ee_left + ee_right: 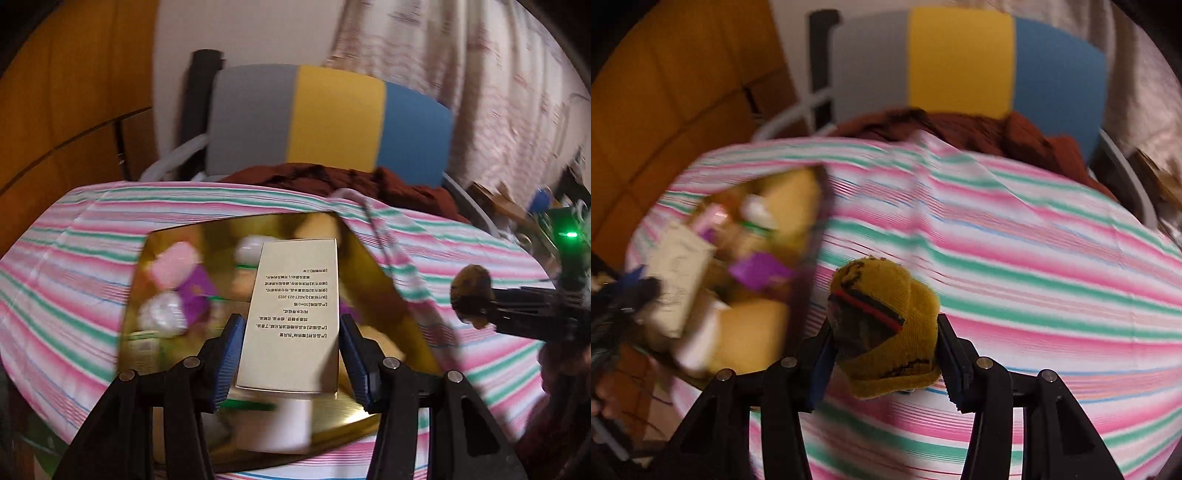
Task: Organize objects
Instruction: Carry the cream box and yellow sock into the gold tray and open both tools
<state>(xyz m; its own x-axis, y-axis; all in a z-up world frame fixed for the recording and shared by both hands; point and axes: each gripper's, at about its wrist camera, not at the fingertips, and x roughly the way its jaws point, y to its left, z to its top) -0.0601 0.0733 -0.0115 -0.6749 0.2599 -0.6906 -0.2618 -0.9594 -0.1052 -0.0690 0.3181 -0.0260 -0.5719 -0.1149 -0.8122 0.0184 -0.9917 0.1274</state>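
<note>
left gripper (291, 354) clamped on one cream printed box (295, 314) above gold tray (388, 280), right gripper (884, 354) pinching one mustard knitted hat (886, 325), its red stripe seen only from right wrist, striped desk (1015, 258)

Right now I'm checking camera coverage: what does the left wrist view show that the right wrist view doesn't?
Only the left wrist view shows the printed text on the cream box and a green light. Only the right wrist view shows the mustard knit hat's red stripe. Both show the gold tray, striped cloth and tricolour chair back.
</note>
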